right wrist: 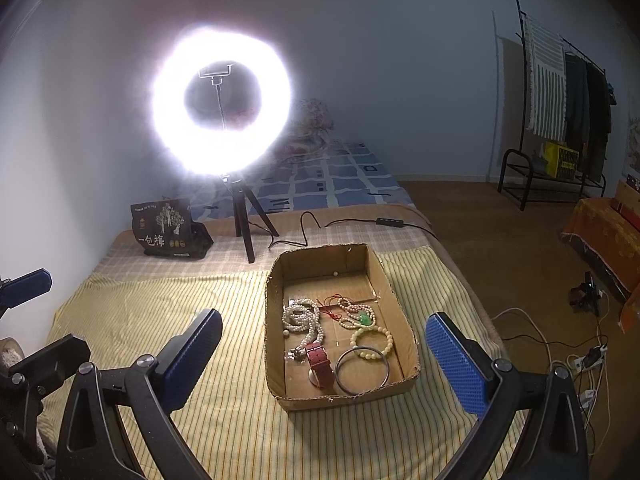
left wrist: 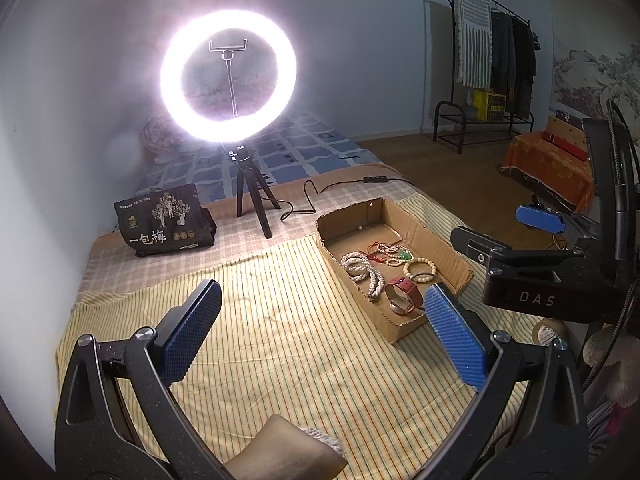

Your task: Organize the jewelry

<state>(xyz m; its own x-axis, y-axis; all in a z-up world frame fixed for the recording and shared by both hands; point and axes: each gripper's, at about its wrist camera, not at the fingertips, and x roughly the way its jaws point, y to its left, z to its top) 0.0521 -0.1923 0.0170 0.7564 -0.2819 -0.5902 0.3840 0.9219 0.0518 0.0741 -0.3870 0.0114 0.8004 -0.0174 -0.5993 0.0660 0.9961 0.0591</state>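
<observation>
Jewelry is seen in the left wrist view inside the shallow brown cardboard box (left wrist: 448,248); the left gripper (left wrist: 320,332) is spread wide, empty.

In the right wrist view, the right gripper (right wrist: 324,354) gapes empty before the box; limp white bead strands (right wrist: 300,318) should drape, the stiff silver metal bangle (right wrist: 362,370) is best pinched at its rim.

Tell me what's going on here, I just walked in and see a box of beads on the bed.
A person holds a two-finger gripper in each hand over a striped cloth. The left gripper and right gripper are both open and hold nothing. The jewelry lies in a cardboard box: white bead strands, a red-strap watch, a metal bangle and a cream bead bracelet. A ring light shines behind.
</observation>
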